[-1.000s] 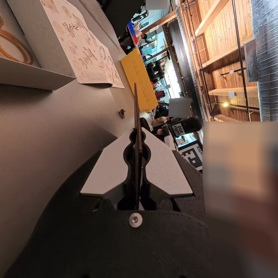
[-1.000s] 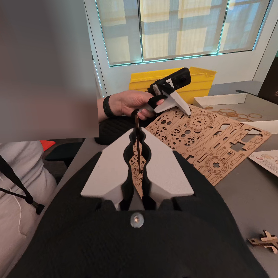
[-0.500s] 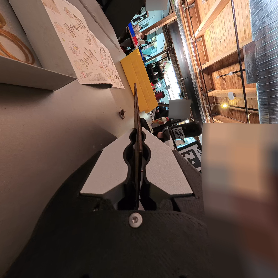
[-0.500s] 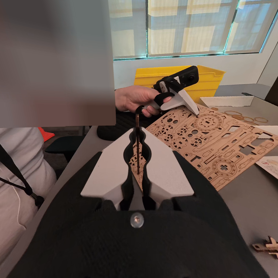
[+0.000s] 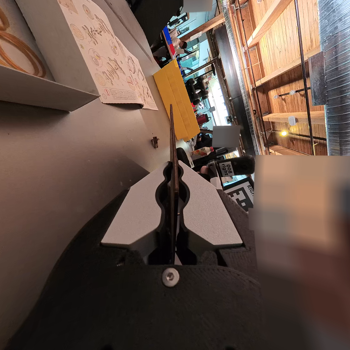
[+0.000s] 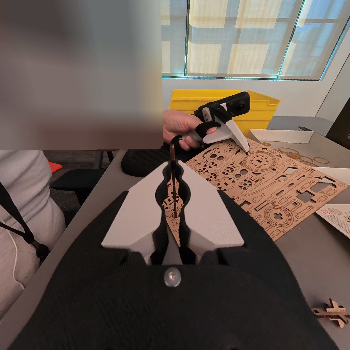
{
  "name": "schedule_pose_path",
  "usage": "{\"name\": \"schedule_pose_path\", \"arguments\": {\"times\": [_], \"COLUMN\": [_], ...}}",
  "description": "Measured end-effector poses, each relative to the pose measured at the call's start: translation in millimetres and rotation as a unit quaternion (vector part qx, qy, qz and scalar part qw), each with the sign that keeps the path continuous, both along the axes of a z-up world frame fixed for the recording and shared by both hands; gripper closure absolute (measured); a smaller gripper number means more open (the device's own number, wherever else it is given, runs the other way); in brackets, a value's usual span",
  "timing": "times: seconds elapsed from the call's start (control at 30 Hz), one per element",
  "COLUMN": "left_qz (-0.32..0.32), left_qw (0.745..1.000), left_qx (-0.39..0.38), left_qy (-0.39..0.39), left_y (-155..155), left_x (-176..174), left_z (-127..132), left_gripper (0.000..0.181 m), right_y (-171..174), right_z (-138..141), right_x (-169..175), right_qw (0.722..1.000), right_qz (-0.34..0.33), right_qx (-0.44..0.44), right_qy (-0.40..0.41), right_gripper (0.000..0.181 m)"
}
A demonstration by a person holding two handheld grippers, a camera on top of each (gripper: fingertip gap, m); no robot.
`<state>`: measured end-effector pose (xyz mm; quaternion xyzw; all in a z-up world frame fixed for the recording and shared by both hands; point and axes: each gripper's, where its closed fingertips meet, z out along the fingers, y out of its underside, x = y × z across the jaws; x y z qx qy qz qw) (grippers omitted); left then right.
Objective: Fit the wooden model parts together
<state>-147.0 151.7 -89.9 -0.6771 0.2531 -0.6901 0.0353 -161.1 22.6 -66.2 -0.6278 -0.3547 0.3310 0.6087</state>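
The wooden sheet [image 5: 172,151] runs edge-on through the left wrist view, clamped between the left gripper [image 5: 173,166] and its closed fingers [image 5: 140,210], lifted over the grey counter [image 5: 66,161] where a small wooden piece [image 5: 155,142], an instruction leaflet [image 5: 106,62] and a yellow bin [image 5: 176,102] lie ahead. In the right wrist view, the right gripper [image 6: 173,162] has its fingers [image 6: 208,210] pinched on a thin dark wooden strip [image 6: 173,170] held upright, while beyond it the left gripper [image 6: 246,148] bites the far edge of the laser-cut sheet, which slopes to the counter, with a cross-shaped wooden part [image 6: 333,314] lying at lower right.
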Motion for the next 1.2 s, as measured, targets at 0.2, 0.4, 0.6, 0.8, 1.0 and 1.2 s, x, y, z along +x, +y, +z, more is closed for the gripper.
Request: {"name": "schedule_pose_path", "arguments": {"times": [0.2,0.4,0.6,0.8,1.0,1.2], "left_qz": [0.001,0.001,-0.001,0.002,0.003,-0.021], "left_qw": [1.000,1.000,1.000,1.000,1.000,0.998], "left_qx": [-0.001,-0.002,-0.007,-0.006,-0.018,-0.052], "left_qy": [0.001,0.003,0.007,0.016,0.016,-0.028], "left_y": [0,0,-1,0,0,-7], "left_x": [0,0,-1,-1,-1,-4], "left_z": [0,-1,-2,-5,-5,8], "left_gripper": [0.180,0.180,0.180,0.176,0.172,0.166], "right_y": [-1,4,5,3,5,1], "right_z": [2,3,4,2,1,4], "right_x": [0,-7,-7,-10,-8,-7], "right_qw": [1.000,1.000,1.000,1.000,1.000,1.000], "right_qz": [0.000,0.004,-0.002,0.002,0.002,0.008], "right_qx": [0.008,0.011,0.016,0.026,0.009,0.021], "right_qy": [0.002,0.007,0.007,-0.010,0.003,0.007], "right_gripper": [0.179,0.179,0.179,0.178,0.179,0.178]}}
